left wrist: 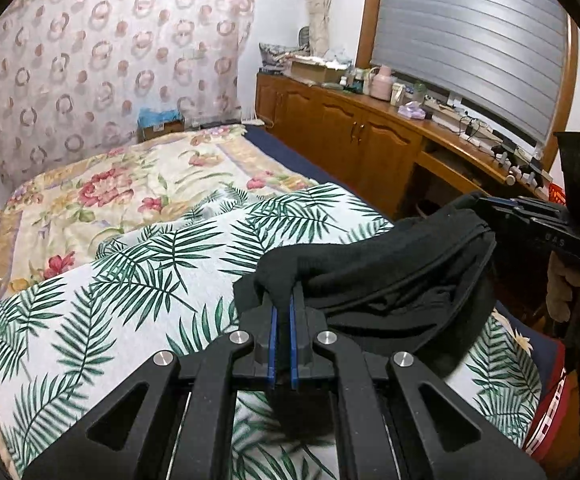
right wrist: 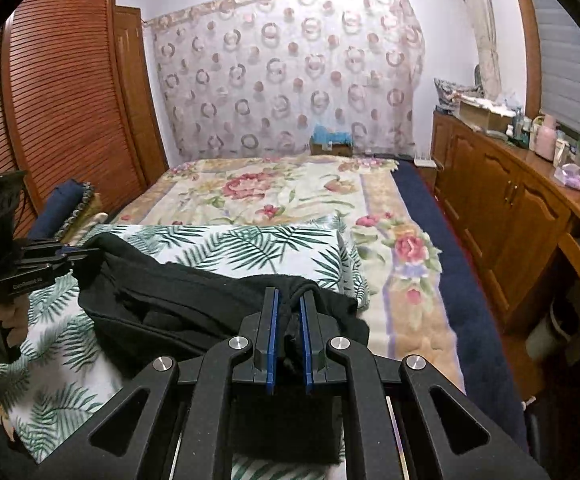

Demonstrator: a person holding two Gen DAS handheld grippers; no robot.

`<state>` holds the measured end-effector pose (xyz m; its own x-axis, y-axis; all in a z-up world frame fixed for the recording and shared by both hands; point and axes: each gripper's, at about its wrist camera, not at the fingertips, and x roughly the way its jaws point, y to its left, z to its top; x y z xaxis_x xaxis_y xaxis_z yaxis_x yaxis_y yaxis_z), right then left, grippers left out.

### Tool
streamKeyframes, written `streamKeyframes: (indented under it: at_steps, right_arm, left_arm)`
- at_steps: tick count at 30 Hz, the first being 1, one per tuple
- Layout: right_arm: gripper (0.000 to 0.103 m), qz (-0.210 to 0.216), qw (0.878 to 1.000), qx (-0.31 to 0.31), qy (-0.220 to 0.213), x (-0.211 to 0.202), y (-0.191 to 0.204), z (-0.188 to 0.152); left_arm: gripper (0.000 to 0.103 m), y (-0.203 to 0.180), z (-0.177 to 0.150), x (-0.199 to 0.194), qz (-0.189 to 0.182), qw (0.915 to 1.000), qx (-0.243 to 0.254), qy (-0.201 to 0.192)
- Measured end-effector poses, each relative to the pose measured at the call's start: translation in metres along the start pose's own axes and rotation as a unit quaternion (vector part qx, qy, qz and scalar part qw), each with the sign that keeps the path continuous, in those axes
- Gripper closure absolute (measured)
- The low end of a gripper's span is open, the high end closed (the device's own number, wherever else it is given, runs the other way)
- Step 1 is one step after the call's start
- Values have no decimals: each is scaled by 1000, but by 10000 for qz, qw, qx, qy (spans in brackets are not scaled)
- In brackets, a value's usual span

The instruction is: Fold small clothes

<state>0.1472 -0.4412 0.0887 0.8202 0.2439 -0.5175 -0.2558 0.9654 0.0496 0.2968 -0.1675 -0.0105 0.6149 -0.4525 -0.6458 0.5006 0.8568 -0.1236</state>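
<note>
The black garment hangs slack between the left gripper and right gripper, both clamped on its edge, above the palm-print cloth on the bed. It looks light and limp, so it is best held at the corners.

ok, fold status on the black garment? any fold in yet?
Done: both pickups. The left gripper and right gripper are each shut on a bunched end of the black garment.

In hand: the garment is lifted and slung between them above the palm-print cloth, sagging in the middle.

Left: no clean fold shows yet. It needs laying flat on the cloth, folding and setting down.
</note>
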Motion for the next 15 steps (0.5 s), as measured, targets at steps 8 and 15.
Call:
streamKeyframes:
  at_steps: [8, 15]
  right_arm:
    - [93, 43, 9995, 94, 301, 25, -7, 13]
    - [85, 14, 9996, 130, 258, 12, -15, 13]
  left_arm:
    - [97, 5, 5, 17, -126, 9997, -90, 203]
    - [58, 3, 0, -2, -63, 9999, 155, 26]
